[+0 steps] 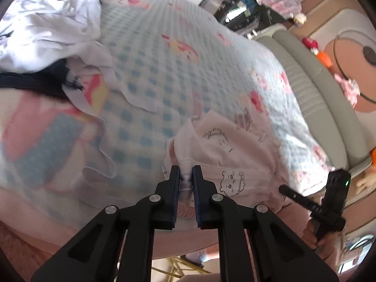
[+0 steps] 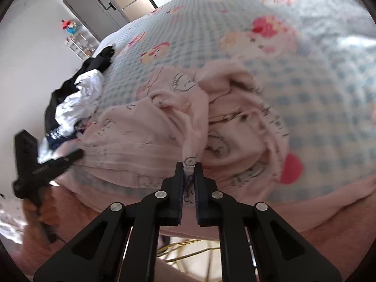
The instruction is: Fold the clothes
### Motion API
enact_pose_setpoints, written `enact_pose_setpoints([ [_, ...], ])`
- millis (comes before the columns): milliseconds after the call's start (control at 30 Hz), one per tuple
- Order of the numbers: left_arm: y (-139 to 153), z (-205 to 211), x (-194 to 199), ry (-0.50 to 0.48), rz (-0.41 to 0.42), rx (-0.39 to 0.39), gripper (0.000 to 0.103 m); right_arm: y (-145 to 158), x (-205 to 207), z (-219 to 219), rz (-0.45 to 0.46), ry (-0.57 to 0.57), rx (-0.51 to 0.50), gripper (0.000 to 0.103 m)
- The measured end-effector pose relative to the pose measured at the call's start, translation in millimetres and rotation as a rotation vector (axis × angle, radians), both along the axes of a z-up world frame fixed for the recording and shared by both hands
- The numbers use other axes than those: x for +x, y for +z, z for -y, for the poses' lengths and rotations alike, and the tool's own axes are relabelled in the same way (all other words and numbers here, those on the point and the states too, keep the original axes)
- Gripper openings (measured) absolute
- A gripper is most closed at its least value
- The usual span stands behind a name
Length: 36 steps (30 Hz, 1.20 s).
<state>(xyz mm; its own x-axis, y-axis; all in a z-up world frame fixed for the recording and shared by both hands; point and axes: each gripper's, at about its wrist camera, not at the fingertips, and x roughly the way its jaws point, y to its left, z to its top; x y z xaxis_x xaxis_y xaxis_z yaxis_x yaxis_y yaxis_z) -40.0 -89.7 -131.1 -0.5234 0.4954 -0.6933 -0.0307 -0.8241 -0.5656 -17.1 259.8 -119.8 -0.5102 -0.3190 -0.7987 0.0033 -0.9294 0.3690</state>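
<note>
- The pink garment (image 2: 178, 117) lies bunched on the near edge of my bed.
- My left gripper (image 1: 186, 172) pinches one fold of it, jaws nearly closed.
- My right gripper (image 2: 189, 168) clamps another fold likewise.
- Beneath is a blue checked blanket (image 1: 150, 54); white and dark clothes (image 1: 44, 30) are heaped beyond, a grey door (image 2: 94, 7) behind.

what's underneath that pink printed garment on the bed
The pink garment lies bunched on the blue checked bedspread, with both grippers, left and right, pinching its edge. Whatever lies beneath its folds is covered.
</note>
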Motion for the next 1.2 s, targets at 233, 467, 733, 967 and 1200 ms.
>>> enact_pose_setpoints([
  [233,-7.8,11.7,-1.1,-0.007,0.032,0.111,0.029,8.0,6.2,-12.9,-0.019,-0.006,0.012,0.007],
  [467,-22.0,-1.7,-8.7,-0.039,0.076,0.098,0.044,-5.4,-1.7,-2.3,0.017,0.006,-0.019,0.029],
  [733,-13.5,-18.8,-5.2,-0.072,0.030,0.002,0.017,-1.3,-0.9,10.9,-0.015,0.022,0.007,0.007],
  [967,9.6,0.1,4.7,-0.010,-0.048,0.037,0.011,19.0,8.4,-2.2,-0.064,-0.009,0.024,0.006],
  [1200,3.9,21.6,3.9,0.017,-0.021,0.158,0.015,18.8,3.9,-9.7,-0.051,-0.013,-0.029,0.007],
])
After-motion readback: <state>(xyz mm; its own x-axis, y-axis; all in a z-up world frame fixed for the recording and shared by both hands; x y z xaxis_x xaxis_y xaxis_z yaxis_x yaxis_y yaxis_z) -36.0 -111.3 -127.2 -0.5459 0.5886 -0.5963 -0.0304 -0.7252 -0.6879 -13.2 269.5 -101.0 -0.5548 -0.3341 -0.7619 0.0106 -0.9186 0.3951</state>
